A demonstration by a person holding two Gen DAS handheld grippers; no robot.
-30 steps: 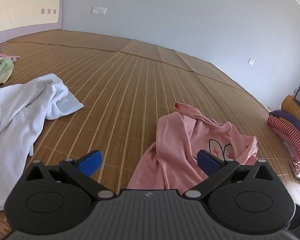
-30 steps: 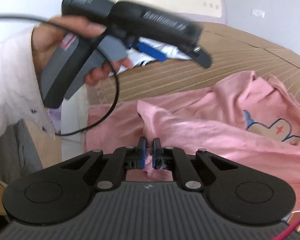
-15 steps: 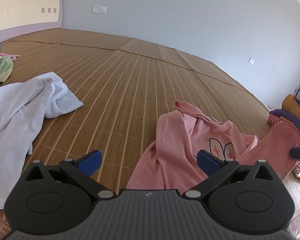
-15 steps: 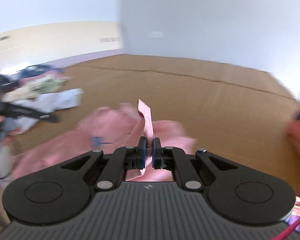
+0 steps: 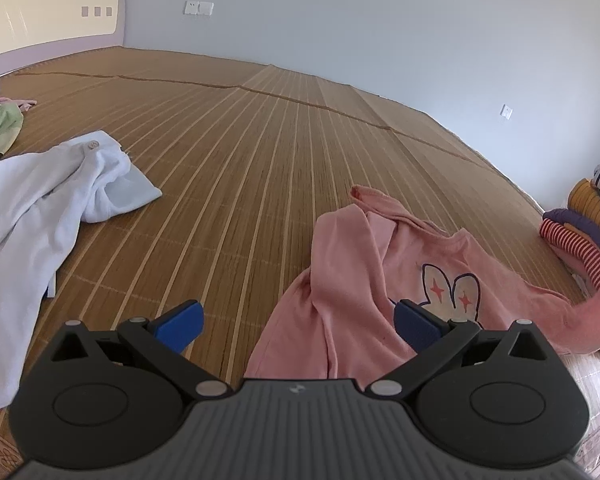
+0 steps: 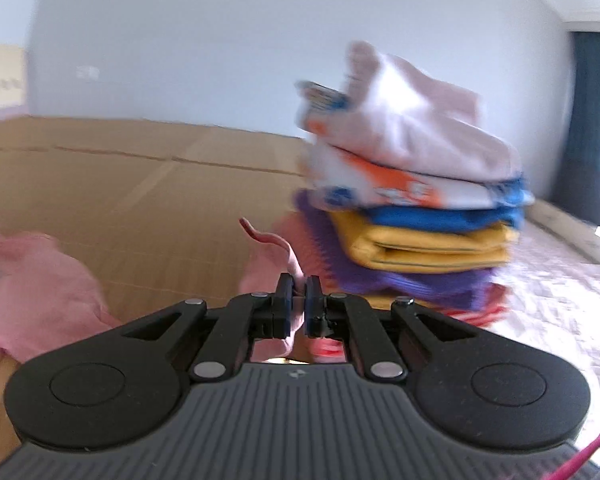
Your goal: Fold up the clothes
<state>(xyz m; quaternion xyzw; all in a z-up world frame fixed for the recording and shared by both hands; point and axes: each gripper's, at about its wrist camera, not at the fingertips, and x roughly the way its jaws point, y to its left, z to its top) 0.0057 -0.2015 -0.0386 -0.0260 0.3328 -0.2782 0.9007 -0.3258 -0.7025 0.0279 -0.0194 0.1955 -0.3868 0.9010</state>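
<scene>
Though printed, pink shirt (image 5: 380, 280) bears no writing.

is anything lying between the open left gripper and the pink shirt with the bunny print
Nothing visible does. The open left gripper hangs just above the near edge of the pink bunny-print shirt, with only bare woven bamboo mat around it. The crumpled white garment lies well off to the left.

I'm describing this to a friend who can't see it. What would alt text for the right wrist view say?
The right gripper, seen from just behind, is shut on a fold of the pink top, held above a bamboo mat. Just beyond stands a stack of folded clothes in white, orange, blue, yellow and purple; the view is motion-blurred.
</scene>
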